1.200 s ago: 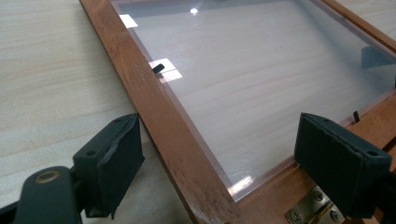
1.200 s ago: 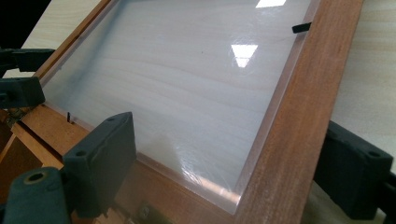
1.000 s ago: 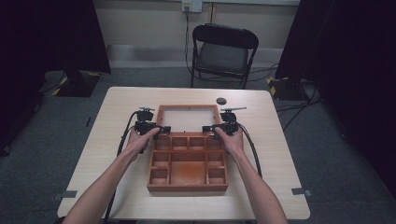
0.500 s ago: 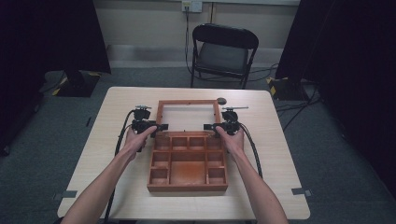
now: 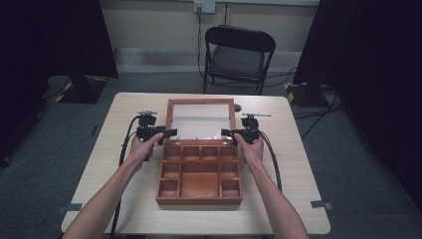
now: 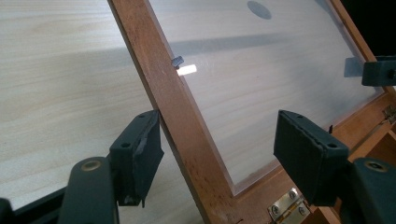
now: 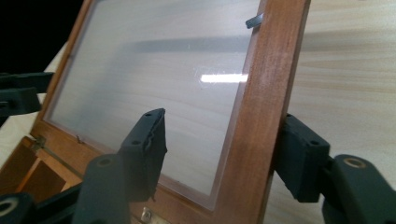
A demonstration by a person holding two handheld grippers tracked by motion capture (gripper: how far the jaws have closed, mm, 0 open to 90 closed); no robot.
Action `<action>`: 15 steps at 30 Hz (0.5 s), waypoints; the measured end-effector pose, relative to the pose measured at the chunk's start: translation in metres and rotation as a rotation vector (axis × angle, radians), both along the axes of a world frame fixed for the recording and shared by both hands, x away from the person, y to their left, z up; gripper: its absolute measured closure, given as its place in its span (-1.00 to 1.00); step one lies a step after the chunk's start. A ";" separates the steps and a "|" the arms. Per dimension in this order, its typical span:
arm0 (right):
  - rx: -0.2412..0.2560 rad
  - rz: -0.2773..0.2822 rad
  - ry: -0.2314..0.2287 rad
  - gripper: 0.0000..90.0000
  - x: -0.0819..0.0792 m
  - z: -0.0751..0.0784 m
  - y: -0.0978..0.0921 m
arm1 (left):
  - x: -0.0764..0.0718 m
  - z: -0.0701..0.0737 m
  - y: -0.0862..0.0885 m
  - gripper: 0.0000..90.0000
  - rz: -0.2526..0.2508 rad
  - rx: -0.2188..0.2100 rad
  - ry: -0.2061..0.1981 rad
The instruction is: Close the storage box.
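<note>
A wooden box (image 5: 199, 200) with several compartments lies open in the middle of the table. Its glass-paned lid (image 5: 200, 102) stands tilted behind it on brass hinges (image 6: 285, 205). My left gripper (image 5: 166, 133) is open and straddles the lid's left rail (image 6: 177, 107). One jaw touches the rail's outer side and the other hangs over the glass. My right gripper (image 5: 228, 133) is open across the right rail (image 7: 264, 107) in the same way. In the gripper views, the left gripper (image 6: 219, 130) and right gripper (image 7: 224, 135) both have jaws wide apart.
A small dark disc (image 5: 238, 107) and a thin tool (image 5: 256, 115) lie on the table (image 5: 298, 164) behind the right gripper. A black folding chair (image 5: 239, 55) stands beyond the far edge. Cables trail from both grippers along the person's forearms.
The lid has swung on its hinges; its far edge sits higher in the high view and more glass shows. Both grippers kept to its side rails.
</note>
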State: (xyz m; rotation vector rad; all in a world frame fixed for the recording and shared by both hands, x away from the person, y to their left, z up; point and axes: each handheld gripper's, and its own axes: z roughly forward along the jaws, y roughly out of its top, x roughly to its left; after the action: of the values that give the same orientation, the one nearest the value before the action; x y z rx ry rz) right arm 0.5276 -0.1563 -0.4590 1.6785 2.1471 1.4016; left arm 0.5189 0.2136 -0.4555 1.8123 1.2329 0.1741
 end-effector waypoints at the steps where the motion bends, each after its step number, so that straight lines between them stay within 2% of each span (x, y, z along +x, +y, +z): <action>1: 0.003 0.003 -0.002 -0.09 -0.001 0.001 -0.001 | 0.001 0.000 0.000 -0.29 -0.002 0.003 0.002; 6: 0.014 0.001 -0.016 -0.06 -0.003 0.004 -0.001 | 0.002 -0.005 0.000 -0.26 -0.002 0.009 0.040; 9: 0.018 0.003 -0.020 -0.02 -0.003 0.005 -0.002 | 0.003 -0.006 0.005 -0.19 0.015 -0.043 0.039; 11: 0.021 0.005 -0.018 0.01 -0.002 0.004 -0.003 | 0.004 -0.008 0.005 -0.07 -0.016 -0.044 0.054; 13: 0.024 0.003 -0.024 0.06 -0.003 0.004 -0.004 | 0.003 -0.008 0.001 -0.07 -0.027 -0.064 0.045; 15: 0.015 0.006 -0.033 0.09 -0.003 0.005 -0.004 | 0.002 -0.005 -0.004 -0.10 -0.028 -0.057 0.033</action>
State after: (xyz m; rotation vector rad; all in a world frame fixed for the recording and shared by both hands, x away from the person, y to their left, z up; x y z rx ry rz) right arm 0.5247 -0.1604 -0.4545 1.6434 2.1308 1.4405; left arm 0.5211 0.2092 -0.4610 1.7883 1.2230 0.0933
